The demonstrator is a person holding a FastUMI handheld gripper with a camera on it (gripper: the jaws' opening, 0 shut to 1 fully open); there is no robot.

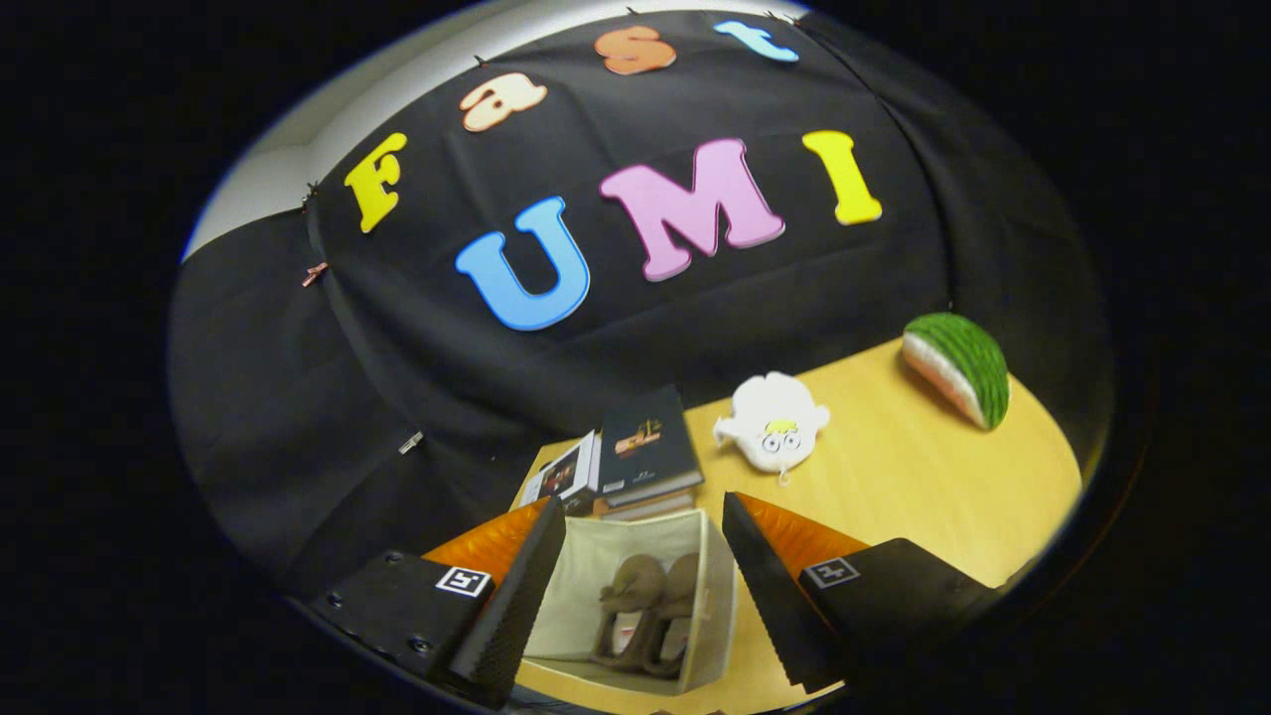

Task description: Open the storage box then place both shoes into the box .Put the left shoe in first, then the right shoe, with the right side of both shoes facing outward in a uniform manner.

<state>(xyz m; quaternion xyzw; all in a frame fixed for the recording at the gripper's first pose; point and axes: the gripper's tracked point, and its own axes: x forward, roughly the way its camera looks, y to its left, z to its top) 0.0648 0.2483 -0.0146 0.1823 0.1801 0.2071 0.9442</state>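
Two brown shoes stand side by side inside an open cream fabric storage box, which rests on the pale wooden tabletop and shows in the gap between the gripper fingers. The fingers are spread wide apart and hold nothing, hanging above the box's rim on either side. Just beyond the box lies a stack of dark-covered books, with another book leaning against its side. Next to the books sits a white plush toy with cartoon eyes. Further along the table, near the black cloth wall, rests a green-skinned watermelon-slice cushion.
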